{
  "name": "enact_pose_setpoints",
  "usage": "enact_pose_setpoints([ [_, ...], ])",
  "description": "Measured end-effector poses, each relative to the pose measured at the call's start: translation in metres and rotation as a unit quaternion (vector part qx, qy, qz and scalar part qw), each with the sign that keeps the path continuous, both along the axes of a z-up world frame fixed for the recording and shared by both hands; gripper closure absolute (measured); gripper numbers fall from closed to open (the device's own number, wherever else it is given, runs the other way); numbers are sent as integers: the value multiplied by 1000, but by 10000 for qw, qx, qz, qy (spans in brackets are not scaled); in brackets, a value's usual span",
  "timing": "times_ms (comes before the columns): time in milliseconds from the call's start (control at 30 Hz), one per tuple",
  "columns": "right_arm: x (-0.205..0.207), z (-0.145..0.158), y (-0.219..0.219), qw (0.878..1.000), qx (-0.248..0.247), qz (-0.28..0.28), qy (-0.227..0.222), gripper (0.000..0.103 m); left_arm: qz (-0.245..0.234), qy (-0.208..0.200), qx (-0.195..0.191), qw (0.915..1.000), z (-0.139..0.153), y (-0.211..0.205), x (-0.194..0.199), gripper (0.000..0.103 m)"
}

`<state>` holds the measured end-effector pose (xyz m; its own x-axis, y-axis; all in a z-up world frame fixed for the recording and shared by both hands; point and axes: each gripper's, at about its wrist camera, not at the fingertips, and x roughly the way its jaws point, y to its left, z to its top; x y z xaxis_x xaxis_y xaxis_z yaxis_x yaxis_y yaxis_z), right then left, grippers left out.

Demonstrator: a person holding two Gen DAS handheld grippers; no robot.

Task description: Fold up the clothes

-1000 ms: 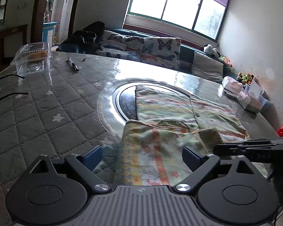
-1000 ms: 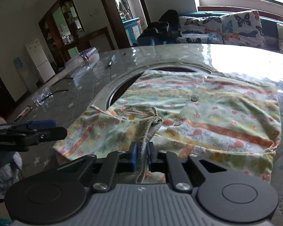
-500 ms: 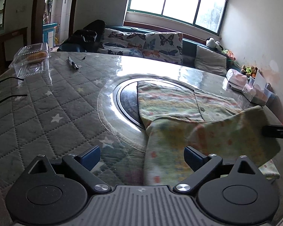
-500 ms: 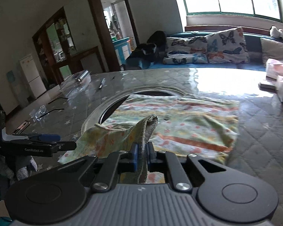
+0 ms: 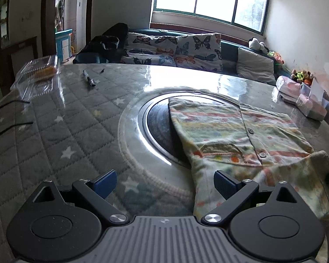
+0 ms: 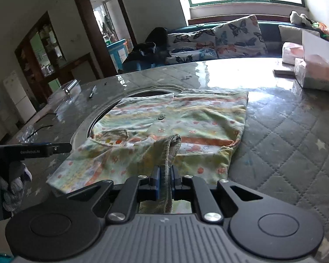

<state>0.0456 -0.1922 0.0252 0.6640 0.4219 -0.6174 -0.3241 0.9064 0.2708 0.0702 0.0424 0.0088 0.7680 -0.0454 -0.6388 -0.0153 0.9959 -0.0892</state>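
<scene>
Right gripper (image 6: 164, 180) pinching shirt (image 6: 186, 122) cuff (ribbed), left gripper (image 5: 164, 183) spread — empty

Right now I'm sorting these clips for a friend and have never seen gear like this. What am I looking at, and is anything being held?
No robot here: a person carries one hand-held gripper in each hand, each with a camera looking along its two fingers. One picture looks out from the left hand-held gripper, whose blue-padded jaws stand wide apart over the quilted table cover, holding nothing. The other looks out from the right hand-held gripper, shut on the ribbed cuff of a patterned child's shirt lying on the table. A pen, a clear plastic box and a tissue box also sit there.
</scene>
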Motion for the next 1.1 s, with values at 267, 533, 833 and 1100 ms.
enact_pose_setpoints([
  [267,6,-11,-3,9998,-92,-80,145,90,-182,21,716,9973,-11,-26,21,7],
  [533,13,-7,-1,9994,-323,-79,-81,85,35,106,829,9965,-15,-21,28,6],
  [833,39,-17,38,9958,-649,625,-176,69,-358,-105,565,9977,9,-40,15,7],
  [1100,33,-18,64,9887,-912,1132,-363,63,-932,-124,519,9942,4,-70,10,6],
])
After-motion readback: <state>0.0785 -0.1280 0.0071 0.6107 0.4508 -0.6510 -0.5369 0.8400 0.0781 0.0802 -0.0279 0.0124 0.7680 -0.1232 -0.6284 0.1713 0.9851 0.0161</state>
